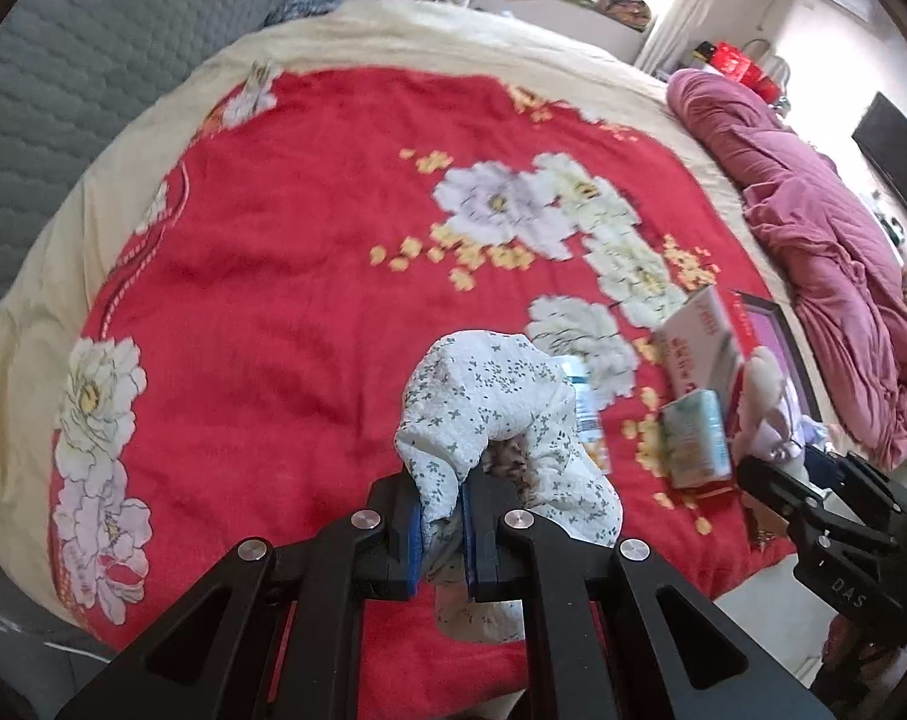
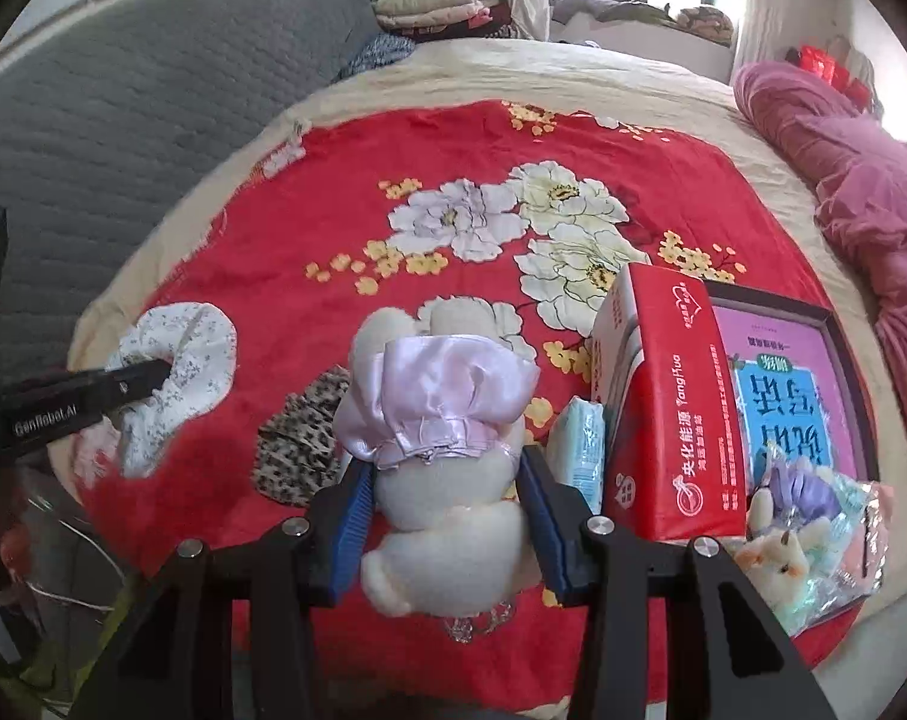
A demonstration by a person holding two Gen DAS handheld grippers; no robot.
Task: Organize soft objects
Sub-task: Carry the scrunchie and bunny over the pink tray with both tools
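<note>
Red floral blanket [image 1: 285, 276] covering a bed. Left wrist view: left gripper [image 1: 440, 519], angled steeply downward, clamped on white floral cloth [image 1: 489, 408] lifted above the blanket. Right wrist view: right gripper [image 2: 447, 516], likewise tilted down, pinching plush toy [image 2: 447, 450] beside red box [image 2: 669, 408].

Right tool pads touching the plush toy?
Touching. Right wrist view: the right tool has both blue pads pressed against the plush toy.

Beside the red box [image 2: 672, 414], we see the framed picture [image 2: 795, 384] only in part, its near corner hidden under a bagged toy [image 2: 813, 534]. The leopard-print cloth [image 2: 300, 444] slips behind the plush doll [image 2: 447, 480], left of the box.
</note>
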